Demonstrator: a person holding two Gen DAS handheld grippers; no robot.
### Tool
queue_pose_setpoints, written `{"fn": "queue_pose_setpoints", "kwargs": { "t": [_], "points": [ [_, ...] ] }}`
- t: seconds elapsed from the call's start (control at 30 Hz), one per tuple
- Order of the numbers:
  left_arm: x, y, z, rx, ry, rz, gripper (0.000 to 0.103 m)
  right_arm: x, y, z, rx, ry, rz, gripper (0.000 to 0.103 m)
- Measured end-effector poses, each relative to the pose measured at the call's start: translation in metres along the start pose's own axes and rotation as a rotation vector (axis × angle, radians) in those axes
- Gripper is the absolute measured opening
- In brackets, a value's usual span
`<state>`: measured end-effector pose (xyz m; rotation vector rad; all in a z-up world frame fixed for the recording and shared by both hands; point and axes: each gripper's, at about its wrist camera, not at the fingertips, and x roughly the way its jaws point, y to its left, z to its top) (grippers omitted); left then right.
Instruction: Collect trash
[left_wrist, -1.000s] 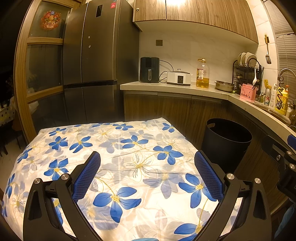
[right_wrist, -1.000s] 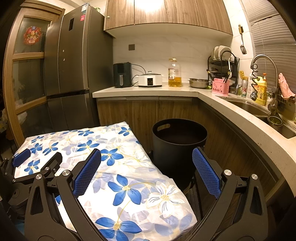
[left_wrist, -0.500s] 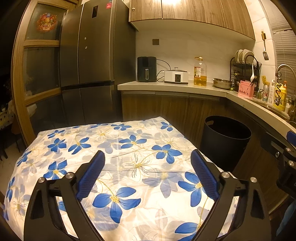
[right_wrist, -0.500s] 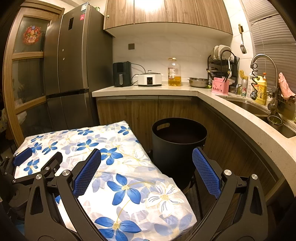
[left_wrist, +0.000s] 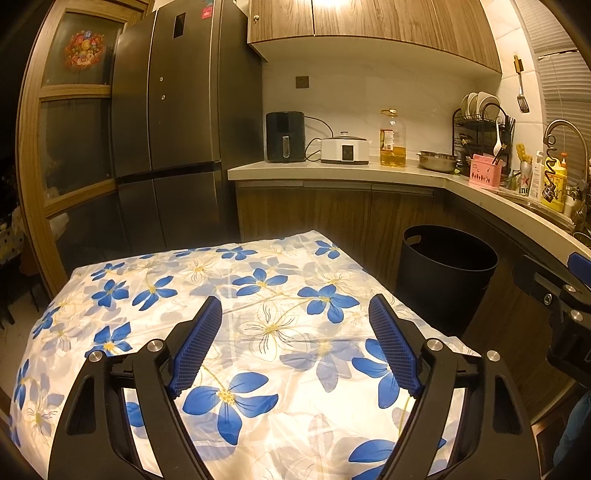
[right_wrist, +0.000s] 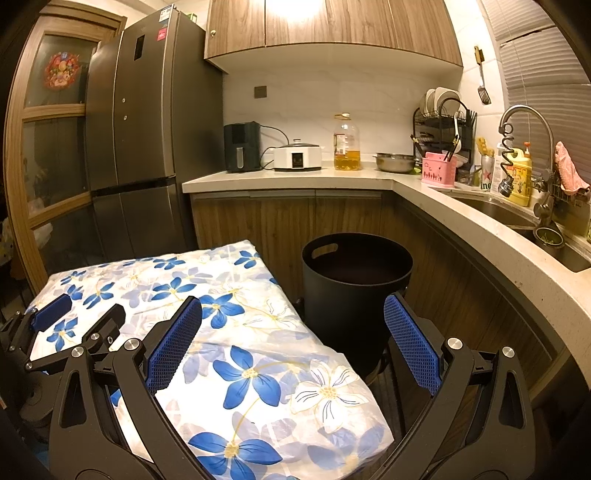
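Left gripper (left_wrist: 295, 306) over the near half of the flowered tablecloth (left_wrist: 258, 332), pointing slightly down. Jaws have just been closing a little but stand wide apart, blue pads bare, nothing between them but cloth below.

Right gripper (right_wrist: 293, 308) at the cloth's right near corner, jaws wide, empty. Its left pad sits over the cloth, its right pad over the gap beside the cloth, in front of the bin.

No trash item can be made out on the tablecloth in either view; the surface shows only blue and white flower print.

Black trash bin (right_wrist: 356, 291) stands on the floor just right of the tablecloth's far right edge, against the wooden lower cabinets. Open top, a handle slot in the rim; inside too dark to tell contents.

Behind the tablecloth: dark tall fridge (left_wrist: 173, 122) to the left.

Beyond the tablecloth on the counter (right_wrist: 288, 181), left to right: black air fryer (right_wrist: 242, 146), white cooker (right_wrist: 297, 157), oil bottle (right_wrist: 346, 144), steel bowl (right_wrist: 394, 162), pink caddy (right_wrist: 439, 173), dish rack (right_wrist: 445, 122). Sink and tap (right_wrist: 524, 125) far right of the tablecloth.
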<state>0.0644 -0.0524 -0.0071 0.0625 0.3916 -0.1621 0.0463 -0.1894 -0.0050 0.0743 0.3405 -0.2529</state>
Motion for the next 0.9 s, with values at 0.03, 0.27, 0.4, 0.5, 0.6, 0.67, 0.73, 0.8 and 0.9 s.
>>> {"fn": "queue_pose_setpoints", "kwargs": {
  "t": [0.03,0.27,0.4,0.5,0.6,0.67,0.73,0.8,0.9],
  "points": [
    [-0.0002,-0.0001,-0.0002,0.0,0.0,-0.001,0.08,-0.0004,-0.0001,-0.0001,0.0,-0.001,0.0,0.098],
    [-0.0006,-0.0014,-0.0008,0.004,0.002,-0.002,0.08,-0.001,-0.0006,0.0012,0.002,-0.005,-0.002,0.098],
    [-0.0009,-0.0015,-0.0009,0.003,0.001,-0.003,0.08,-0.0018,-0.0007,0.0025,0.005,-0.005,-0.002,0.098],
    [-0.0019,-0.0021,-0.0013,0.006,-0.002,0.002,0.08,-0.0028,-0.0007,0.0035,0.006,-0.008,-0.001,0.098],
    [-0.002,-0.0007,-0.0007,0.006,-0.002,0.006,0.085,-0.0031,-0.0007,0.0034,0.005,-0.008,-0.003,0.098],
    [-0.0021,0.0001,-0.0004,0.004,-0.003,0.011,0.088,-0.0031,-0.0009,0.0038,0.007,-0.008,-0.004,0.098],
    [-0.0024,0.0021,0.0001,-0.001,-0.003,0.018,0.096,-0.0032,-0.0005,0.0044,0.011,-0.008,-0.004,0.098],
    [-0.0037,0.0042,0.0009,-0.013,-0.007,0.014,0.097,-0.0032,-0.0004,0.0051,0.012,-0.009,-0.004,0.098],
    [-0.0034,0.007,0.0014,-0.026,-0.002,0.008,0.097,-0.0035,-0.001,0.0053,0.013,-0.009,-0.004,0.098]
  ]
}}
